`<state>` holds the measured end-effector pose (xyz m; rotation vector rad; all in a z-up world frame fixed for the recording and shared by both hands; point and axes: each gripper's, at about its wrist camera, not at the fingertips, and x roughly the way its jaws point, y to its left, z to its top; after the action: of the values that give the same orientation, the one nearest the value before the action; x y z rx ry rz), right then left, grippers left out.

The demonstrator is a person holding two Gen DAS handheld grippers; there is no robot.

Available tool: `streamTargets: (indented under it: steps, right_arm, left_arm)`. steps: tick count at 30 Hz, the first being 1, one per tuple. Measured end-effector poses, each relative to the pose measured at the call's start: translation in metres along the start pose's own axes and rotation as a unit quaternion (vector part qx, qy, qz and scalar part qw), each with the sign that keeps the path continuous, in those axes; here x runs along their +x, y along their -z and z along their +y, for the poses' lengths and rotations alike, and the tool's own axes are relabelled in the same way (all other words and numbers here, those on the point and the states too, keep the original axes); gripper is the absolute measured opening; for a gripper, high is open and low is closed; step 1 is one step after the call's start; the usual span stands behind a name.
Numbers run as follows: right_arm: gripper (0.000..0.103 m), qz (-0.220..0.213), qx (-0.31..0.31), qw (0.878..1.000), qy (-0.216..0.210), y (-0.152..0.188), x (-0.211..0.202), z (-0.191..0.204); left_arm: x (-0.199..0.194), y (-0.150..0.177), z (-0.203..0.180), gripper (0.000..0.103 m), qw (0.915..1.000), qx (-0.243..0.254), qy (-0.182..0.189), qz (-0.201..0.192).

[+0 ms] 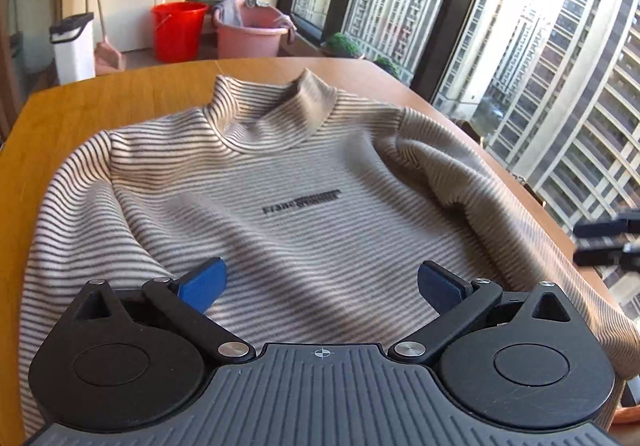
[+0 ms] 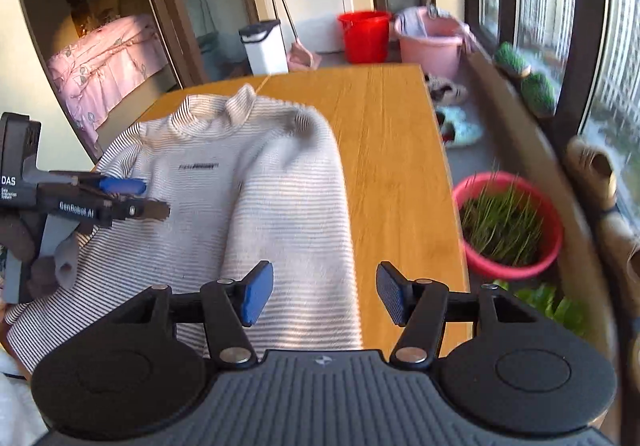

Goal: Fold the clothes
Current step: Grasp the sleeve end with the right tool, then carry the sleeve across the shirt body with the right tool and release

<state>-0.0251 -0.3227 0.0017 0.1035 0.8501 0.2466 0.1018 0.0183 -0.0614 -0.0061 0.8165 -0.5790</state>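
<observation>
Both wrist views low, forward, sharing sweater (image 1: 312, 182)

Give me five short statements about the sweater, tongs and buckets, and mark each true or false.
1. The striped beige high-neck sweater lies on the wooden table. True.
2. The left tongs are clamped on cloth. False: open, empty.
3. The right tongs are open. True.
4. The red plastic bucket sits on the table. False: on the floor beyond it.
5. The sweater's printed lettering faces up. True.
</observation>
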Motion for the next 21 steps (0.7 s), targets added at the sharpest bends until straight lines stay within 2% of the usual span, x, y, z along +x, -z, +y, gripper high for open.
streamTargets:
  steps: [3, 5, 6, 8, 11, 14, 18, 21]
  right_arm:
    - [0.059, 0.021, 0.013, 1.0, -0.011, 0.007, 0.018, 0.005]
    - [0.03, 0.014, -0.005, 1.0, -0.017, 0.003, 0.016, 0.014]
    - [0.013, 0.011, -0.014, 1.0, -0.02, 0.0, 0.016, 0.019]
    - [0.005, -0.005, -0.033, 0.999, -0.011, -0.011, 0.012, 0.023]
    - [0.004, -0.049, -0.057, 0.997, 0.025, -0.037, 0.002, 0.02]
    - [0.004, -0.118, -0.079, 0.986, 0.083, -0.066, -0.015, 0.016]
    - [0.004, -0.169, -0.058, 0.981, 0.069, -0.096, -0.034, 0.01]
    - [0.004, -0.168, -0.068, 0.981, 0.073, -0.103, -0.026, 0.013]
  left_arm:
    - [0.001, -0.008, 0.007, 0.103, 0.9998, -0.017, 0.013, -0.003]
    - [-0.004, -0.016, 0.01, 0.103, 0.999, -0.026, 0.035, -0.006]
    - [-0.007, -0.021, 0.011, 0.103, 0.9989, -0.025, 0.039, -0.013]
    - [-0.002, -0.027, 0.017, 0.103, 0.9993, -0.028, 0.02, -0.014]
    - [0.006, -0.037, 0.027, 0.103, 0.9993, -0.033, -0.009, -0.016]
    - [0.014, -0.046, 0.037, 0.103, 0.9984, -0.038, -0.038, -0.018]
    - [0.025, -0.058, 0.05, 0.103, 0.9959, -0.044, -0.076, -0.021]
    - [0.03, -0.066, 0.056, 0.103, 0.994, -0.047, -0.096, -0.023]
